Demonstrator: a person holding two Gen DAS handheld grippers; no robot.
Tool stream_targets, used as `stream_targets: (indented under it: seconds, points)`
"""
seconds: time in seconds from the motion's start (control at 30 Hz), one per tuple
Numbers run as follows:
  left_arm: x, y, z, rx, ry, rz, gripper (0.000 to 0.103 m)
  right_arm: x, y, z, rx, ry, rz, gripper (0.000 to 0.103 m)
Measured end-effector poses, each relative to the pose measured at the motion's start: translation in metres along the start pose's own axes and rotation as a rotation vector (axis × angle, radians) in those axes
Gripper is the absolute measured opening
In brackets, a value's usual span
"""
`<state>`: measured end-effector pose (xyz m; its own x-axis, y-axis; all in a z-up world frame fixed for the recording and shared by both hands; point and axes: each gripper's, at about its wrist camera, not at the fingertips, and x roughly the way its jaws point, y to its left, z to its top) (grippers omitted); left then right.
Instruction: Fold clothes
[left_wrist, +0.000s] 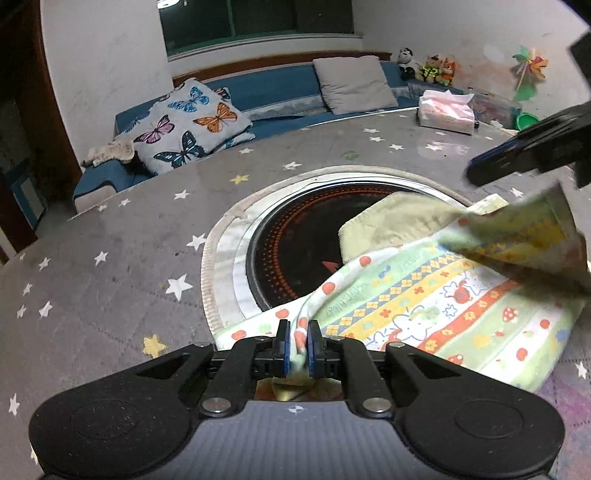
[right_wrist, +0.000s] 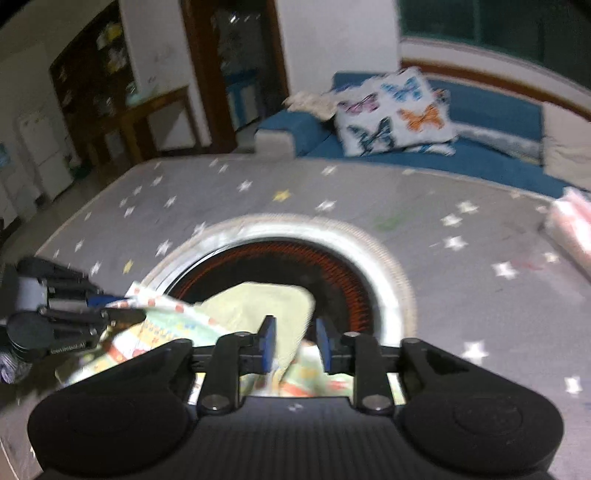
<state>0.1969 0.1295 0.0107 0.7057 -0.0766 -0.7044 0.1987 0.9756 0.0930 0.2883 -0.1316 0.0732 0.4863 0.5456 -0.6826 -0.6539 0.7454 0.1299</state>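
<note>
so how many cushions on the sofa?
2 visible: butterfly cushion at the sofa's left end, plain grey cushion further right against the backrest. More may lie out of frame.

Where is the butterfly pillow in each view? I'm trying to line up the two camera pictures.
Left wrist view: the butterfly pillow is upper left, leaning on the blue sofa beyond the table's far edge.
Right wrist view: the butterfly pillow is upper right of centre, on the same sofa.
Shared landmark: the round black burner set into the table, partly covered by the patterned cloth.
</note>
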Motion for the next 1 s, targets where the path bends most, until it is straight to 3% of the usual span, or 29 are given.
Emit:
stream_targets:
  seconds: [0.17,0.23,0.37,0.43,0.63,0.8,0.83,0.87,0.9,1.0]
  points:
    - [0.001,0.004,0.001,-0.029,0.007,0.018,0.014,-0.042,0.0,-0.015,-0.012,-0.056,-0.054,0.044]
    - [0.001,0.006,0.002,-0.043,0.01,0.03,0.02,-0.056,0.004,-0.026,-0.029,-0.075,-0.066,0.044]
    - [0.002,0.011,0.002,-0.072,0.015,0.054,0.023,-0.047,0.011,-0.044,-0.037,-0.028,-0.03,0.039]
    - [0.002,0.014,0.003,-0.086,0.017,0.066,0.023,-0.035,0.009,-0.051,-0.015,0.0,-0.039,0.028]
    - [0.0,0.014,0.0,-0.074,0.013,0.083,0.023,-0.017,-0.013,-0.064,0.102,0.012,-0.163,0.03]
    - [0.003,0.013,-0.001,-0.074,0.008,0.09,0.023,-0.011,-0.027,-0.072,0.153,0.033,-0.172,0.03]
    - [0.003,0.012,-0.001,-0.07,0.006,0.092,0.021,-0.009,-0.028,-0.073,0.157,0.038,-0.17,0.027]
    - [0.003,0.011,-0.001,-0.067,0.004,0.093,0.021,-0.008,-0.028,-0.074,0.16,0.038,-0.166,0.013]
    - [0.003,0.011,-0.001,-0.064,0.002,0.094,0.021,-0.007,-0.026,-0.072,0.157,0.035,-0.165,0.007]
    - [0.001,0.011,-0.001,-0.059,-0.004,0.098,0.018,-0.01,-0.017,-0.067,0.108,-0.014,-0.192,0.005]
